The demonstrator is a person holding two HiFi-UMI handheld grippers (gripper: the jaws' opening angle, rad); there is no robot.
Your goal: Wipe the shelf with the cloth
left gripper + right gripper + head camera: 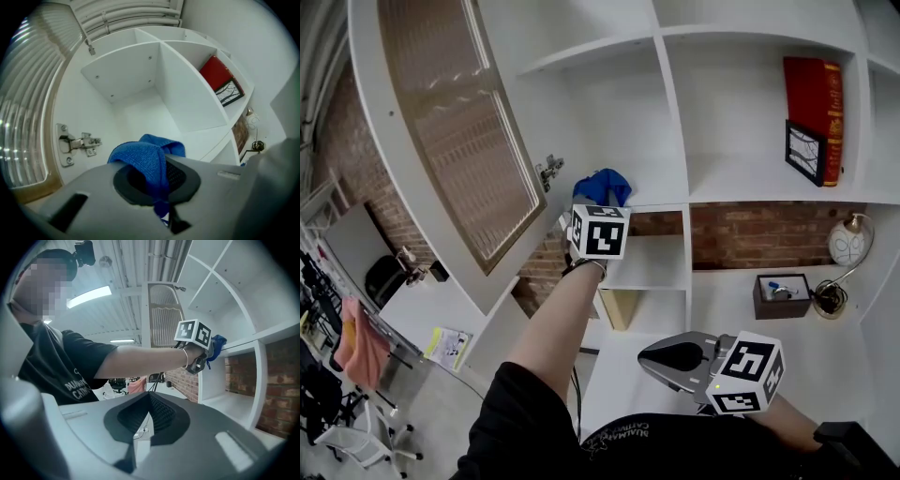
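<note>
A blue cloth (603, 186) is bunched between the jaws of my left gripper (595, 202), which is shut on it. The gripper is raised at the front edge of the white shelf board (658, 193) in the middle compartment. In the left gripper view the cloth (145, 161) folds over the left gripper (157, 180), with the bare shelf floor (140, 117) beyond it. My right gripper (675, 358) hangs low near my body, shut with nothing in it. The right gripper view shows the right gripper (149, 416) in front, and the cloth (217, 341) far off at the shelf.
The cabinet door (459, 122) with a woven panel stands open at the left, its hinge (549, 171) just beside the cloth. A red book (814, 103) and a framed picture (804, 152) stand in the right compartment. Lower right are a brown box (781, 295) and a round lamp (850, 244).
</note>
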